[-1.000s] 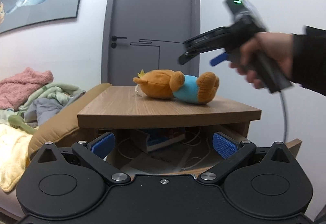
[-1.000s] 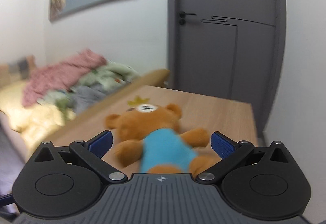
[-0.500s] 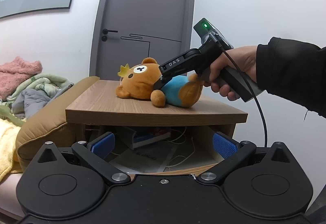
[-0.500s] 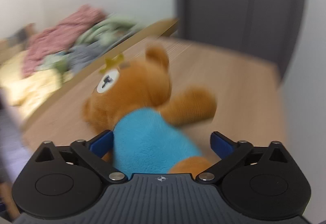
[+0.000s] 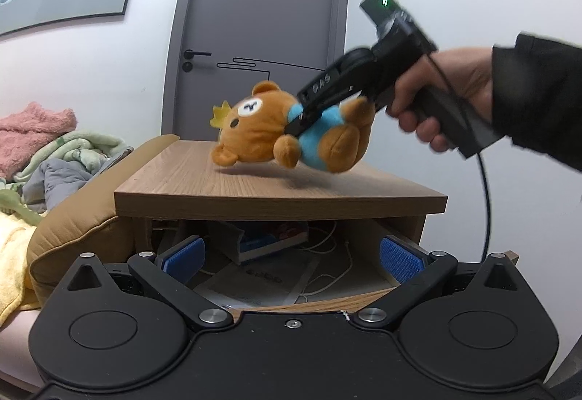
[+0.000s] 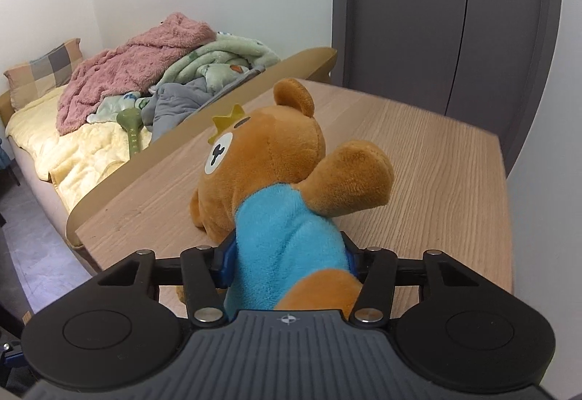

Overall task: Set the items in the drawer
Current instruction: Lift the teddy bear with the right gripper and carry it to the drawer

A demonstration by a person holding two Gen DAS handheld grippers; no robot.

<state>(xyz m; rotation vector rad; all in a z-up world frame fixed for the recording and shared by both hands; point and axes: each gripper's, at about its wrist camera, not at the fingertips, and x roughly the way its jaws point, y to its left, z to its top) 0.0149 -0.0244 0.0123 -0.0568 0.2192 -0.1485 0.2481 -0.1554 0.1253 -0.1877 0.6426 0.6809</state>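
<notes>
Two blue-padded fingers of the left tool [image 5: 291, 260] stand wide apart at the bottom of the left wrist view, holding nothing, in front of the open wooden drawer [image 5: 327, 305] under the wood-grain nightstand surface [image 5: 276, 189]. Inside the drawer lie papers, a thin white cable and a flat box. Above the surface, at the centre of the frame, the brown plush bear in a blue shirt with a small yellow crown [image 5: 254, 123] hangs tilted, head to the left, a shadow under it on the wood. The black right tool [image 5: 302, 119] comes in from the right, its jaws closed on the bear's blue middle, with the person's right hand [image 5: 436, 98] on the grip. A grey door [image 5: 262, 28] fills the upper centre.

In the right wrist view the right tool [image 6: 287, 258] at lower centre pinches the bear's [image 6: 269, 159] blue torso between its two pads, the bear's head pointing away toward the middle of the frame, over the surface [image 6: 436, 159]. At the left lies a bed [image 6: 72, 152] with a yellow cover, a pink fleece blanket [image 6: 134, 61] and a green blanket [image 6: 218, 58].
</notes>
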